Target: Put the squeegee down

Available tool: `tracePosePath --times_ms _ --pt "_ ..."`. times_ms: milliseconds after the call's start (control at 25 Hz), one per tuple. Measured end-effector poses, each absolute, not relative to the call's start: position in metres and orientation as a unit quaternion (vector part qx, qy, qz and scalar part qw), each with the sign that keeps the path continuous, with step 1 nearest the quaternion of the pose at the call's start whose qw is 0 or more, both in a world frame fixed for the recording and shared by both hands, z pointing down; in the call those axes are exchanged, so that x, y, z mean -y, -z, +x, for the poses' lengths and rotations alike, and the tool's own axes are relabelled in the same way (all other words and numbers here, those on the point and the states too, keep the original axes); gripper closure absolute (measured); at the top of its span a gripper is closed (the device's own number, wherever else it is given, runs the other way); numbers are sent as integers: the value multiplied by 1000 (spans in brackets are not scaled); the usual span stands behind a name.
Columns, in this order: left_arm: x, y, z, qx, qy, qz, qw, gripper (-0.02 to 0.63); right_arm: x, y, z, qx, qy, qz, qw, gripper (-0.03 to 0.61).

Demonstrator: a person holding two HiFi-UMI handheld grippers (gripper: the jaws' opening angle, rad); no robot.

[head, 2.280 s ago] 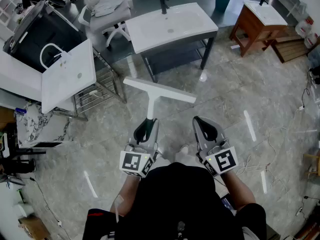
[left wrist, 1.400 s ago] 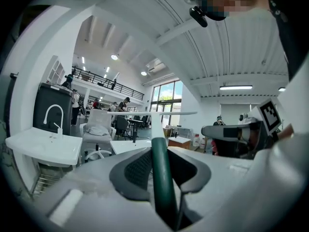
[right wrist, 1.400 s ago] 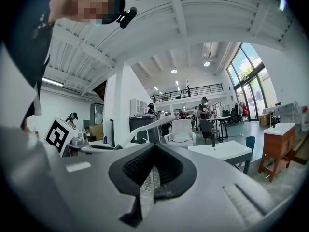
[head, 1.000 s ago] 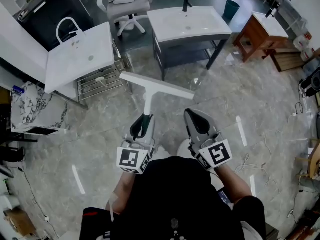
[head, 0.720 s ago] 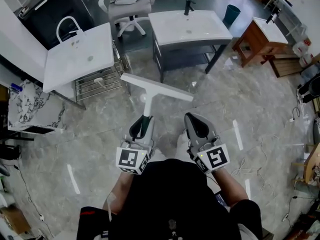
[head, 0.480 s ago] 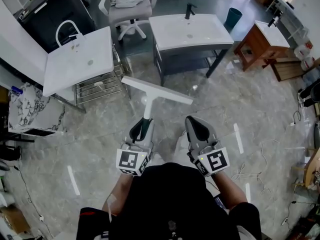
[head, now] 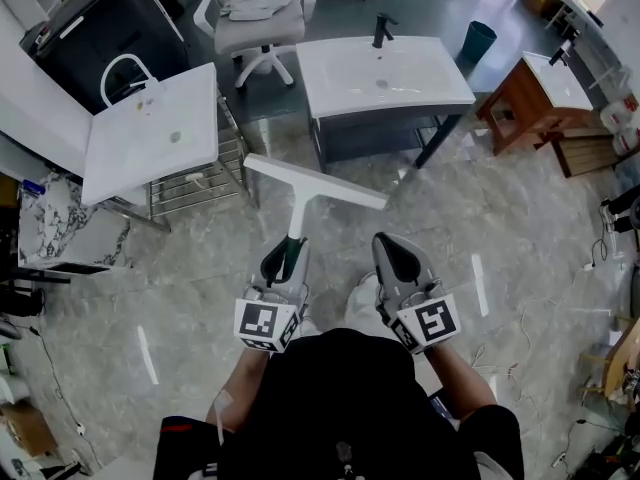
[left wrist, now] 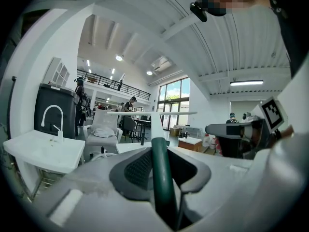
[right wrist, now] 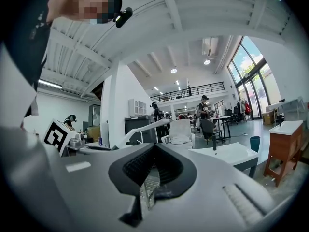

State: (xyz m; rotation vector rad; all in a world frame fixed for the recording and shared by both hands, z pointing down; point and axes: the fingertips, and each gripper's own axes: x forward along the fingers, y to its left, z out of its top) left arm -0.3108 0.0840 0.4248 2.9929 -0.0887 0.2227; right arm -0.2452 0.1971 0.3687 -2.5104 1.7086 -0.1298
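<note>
The squeegee has a long white blade [head: 315, 183], a white shaft and a dark green handle [left wrist: 161, 178]. My left gripper [head: 288, 256] is shut on that green handle and holds the squeegee about level, blade pointing ahead over the floor. In the left gripper view the blade [left wrist: 152, 113] shows as a thin white bar beyond the jaws. My right gripper [head: 398, 258] hangs beside the left one, a hand's width to its right. Its jaws are shut with nothing between them, as the right gripper view [right wrist: 152, 170] also shows.
A white sink top on a dark stand [head: 385, 73] stands straight ahead. A white basin with an arched tap [head: 150, 133] rests on a wire rack at the left. An office chair [head: 255, 8], a teal bin [head: 478, 40] and a wooden vanity [head: 535, 93] stand behind. Cables lie on the floor at the right.
The room has shifted in the head view as the person walks among the sinks. Both grippers keep their pose, and the left one still holds the squeegee.
</note>
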Motion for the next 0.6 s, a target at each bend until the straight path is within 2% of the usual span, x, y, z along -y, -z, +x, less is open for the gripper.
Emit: tracePosePath --times_ms 600 --pt "-89 -423 -187 84 -78 990 83 508 -212 -369 -110 -586 48 -808 37 577"
